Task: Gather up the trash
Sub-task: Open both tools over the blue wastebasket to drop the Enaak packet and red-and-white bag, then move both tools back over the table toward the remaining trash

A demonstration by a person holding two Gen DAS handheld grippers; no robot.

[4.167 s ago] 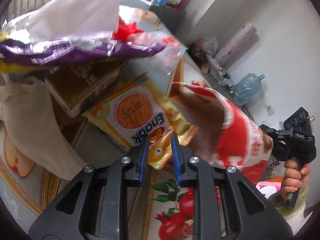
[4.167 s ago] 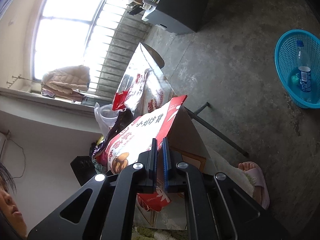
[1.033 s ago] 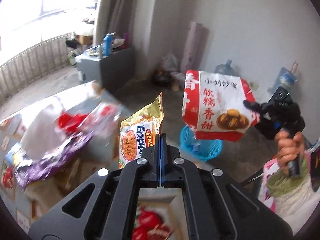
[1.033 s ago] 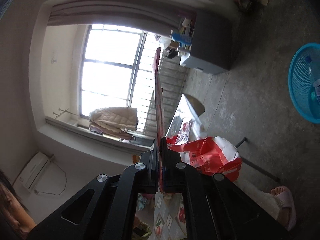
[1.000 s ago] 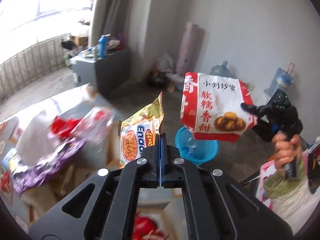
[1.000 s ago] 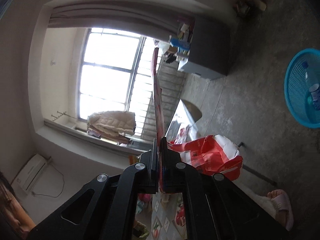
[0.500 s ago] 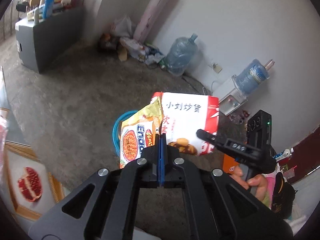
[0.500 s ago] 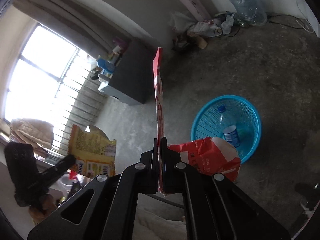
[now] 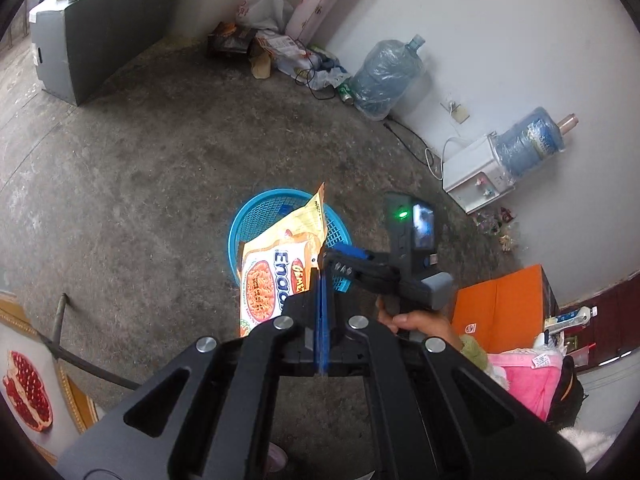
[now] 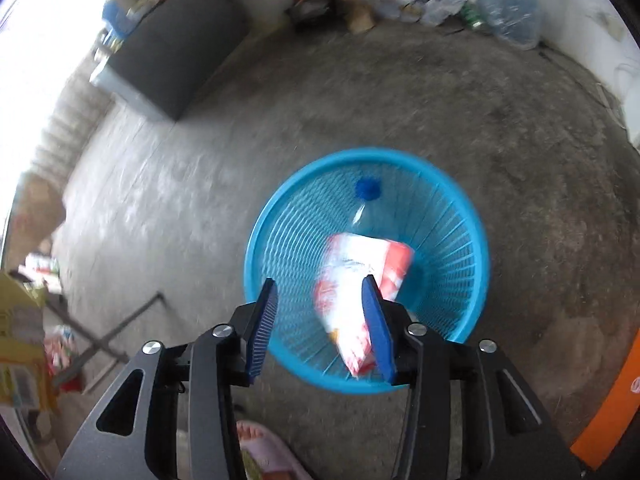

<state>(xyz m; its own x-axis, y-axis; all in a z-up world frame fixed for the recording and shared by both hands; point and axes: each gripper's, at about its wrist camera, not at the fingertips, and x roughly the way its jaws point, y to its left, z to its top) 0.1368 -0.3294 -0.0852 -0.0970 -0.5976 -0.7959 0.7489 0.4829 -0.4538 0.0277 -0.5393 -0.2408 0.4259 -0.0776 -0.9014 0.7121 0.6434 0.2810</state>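
My left gripper (image 9: 322, 280) is clamped on the yellow Enaak noodle packet (image 9: 280, 268), held above the round blue plastic mesh basket (image 9: 256, 220). My right gripper (image 10: 320, 312) has its fingers spread apart — the red-and-white snack bag (image 10: 356, 280) is blurred, seemingly loose over the basket (image 10: 460, 216), with a clear blue-capped plastic bottle (image 10: 366, 204) lying inside. Farther off, a grey cabinet (image 9: 96, 32) stands by the wall.

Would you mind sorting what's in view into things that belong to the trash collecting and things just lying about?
Job:
- yellow Enaak snack wrapper
- red-and-white snack bag
- round blue plastic basket
- clear plastic bottle

Lying about:
- orange cardboard box
- large water jug
- white water dispenser
- grey cabinet
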